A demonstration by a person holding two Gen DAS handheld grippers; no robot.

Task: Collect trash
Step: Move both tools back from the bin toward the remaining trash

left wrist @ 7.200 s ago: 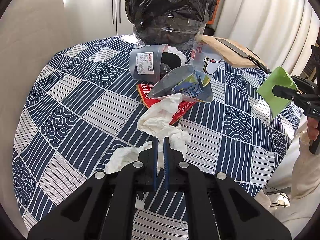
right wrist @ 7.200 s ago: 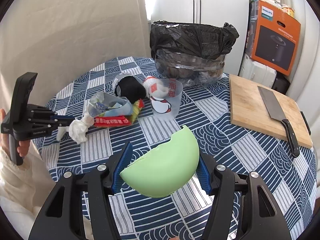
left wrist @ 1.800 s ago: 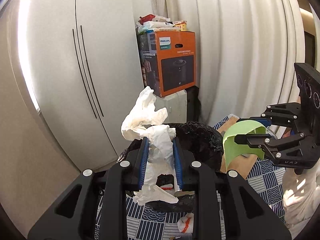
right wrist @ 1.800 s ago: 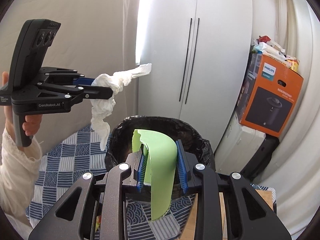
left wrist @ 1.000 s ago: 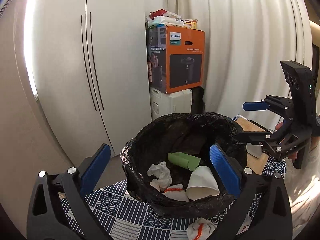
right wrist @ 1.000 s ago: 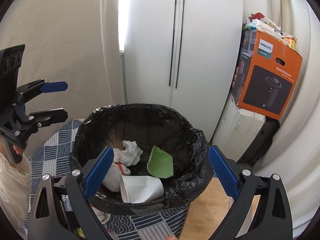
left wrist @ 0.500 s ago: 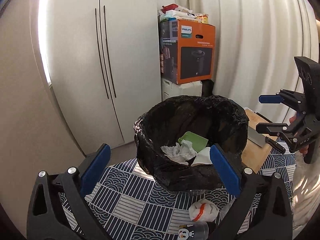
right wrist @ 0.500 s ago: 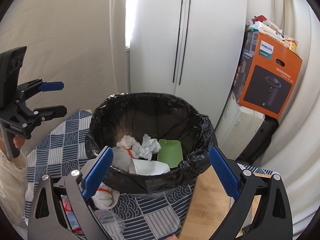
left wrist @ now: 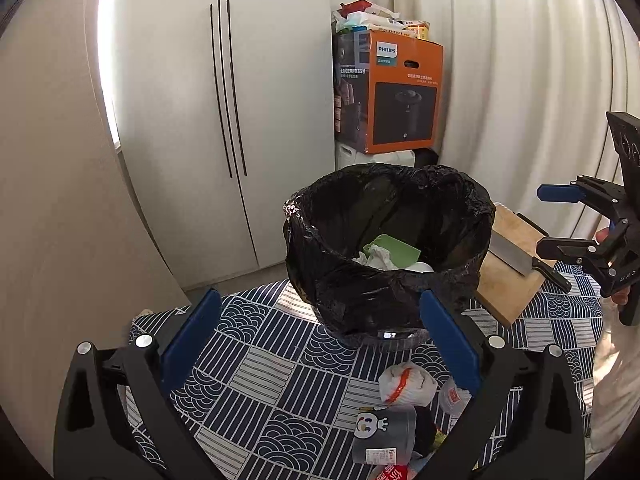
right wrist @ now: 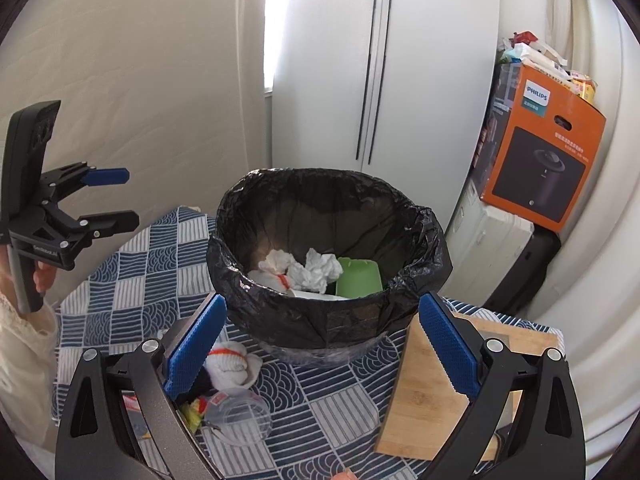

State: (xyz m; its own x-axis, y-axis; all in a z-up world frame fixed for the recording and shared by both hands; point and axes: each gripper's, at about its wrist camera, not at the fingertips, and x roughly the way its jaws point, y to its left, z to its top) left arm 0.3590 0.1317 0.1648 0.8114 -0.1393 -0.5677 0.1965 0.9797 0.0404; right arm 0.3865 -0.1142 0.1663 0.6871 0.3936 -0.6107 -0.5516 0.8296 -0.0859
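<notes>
Left wrist view: the left gripper (left wrist: pixel 320 344) hangs spread and empty before a black-lined bin (left wrist: pixel 468 216) on the table (left wrist: pixel 256 364), crumpled tissue (left wrist: pixel 376 258) and green scrap (left wrist: pixel 394 249) inside.

Right wrist view: the right gripper (right wrist: pixel 318 350), also spread wide, faces the bin; a cup (right wrist: pixel 240 420) lies beside it.

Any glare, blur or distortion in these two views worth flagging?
Left wrist: blown-out daylight strip along the cabinet edge, fisheye bowing the curtain. Right wrist: window overexposed; trash bin interior sharp and readable.
</notes>
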